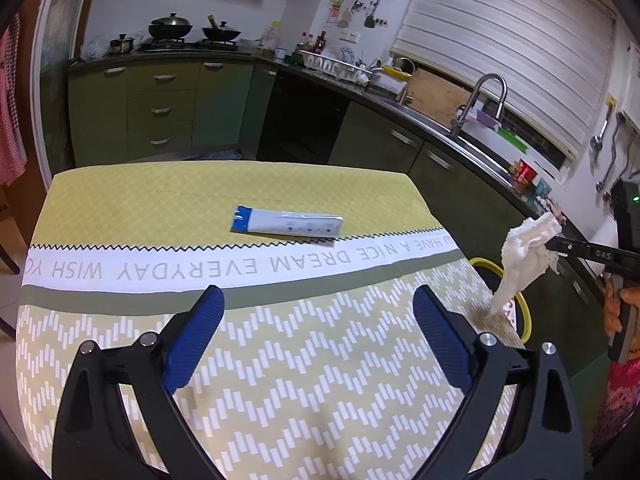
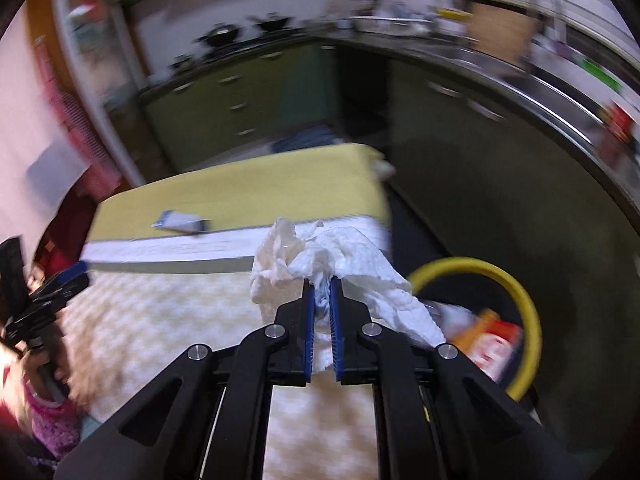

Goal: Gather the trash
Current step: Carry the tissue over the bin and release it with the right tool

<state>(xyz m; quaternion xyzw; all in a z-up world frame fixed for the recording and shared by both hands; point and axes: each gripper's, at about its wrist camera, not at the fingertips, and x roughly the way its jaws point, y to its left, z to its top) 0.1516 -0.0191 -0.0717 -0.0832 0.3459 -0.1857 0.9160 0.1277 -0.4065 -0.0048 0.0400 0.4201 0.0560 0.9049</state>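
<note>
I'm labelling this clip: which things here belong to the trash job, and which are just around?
Job: tissue in right gripper; wrapper; bin; left gripper, open.
Around: tablecloth, pots, faucet, dish rack.

This was a home kitchen. Well beyond the jaws stood green cabinets (image 1: 160, 100), woks (image 1: 170, 26) on a stove, a dish rack (image 1: 336, 64), and to their right a sink's faucet (image 1: 486, 96) under a window blind (image 1: 508, 48).
</note>
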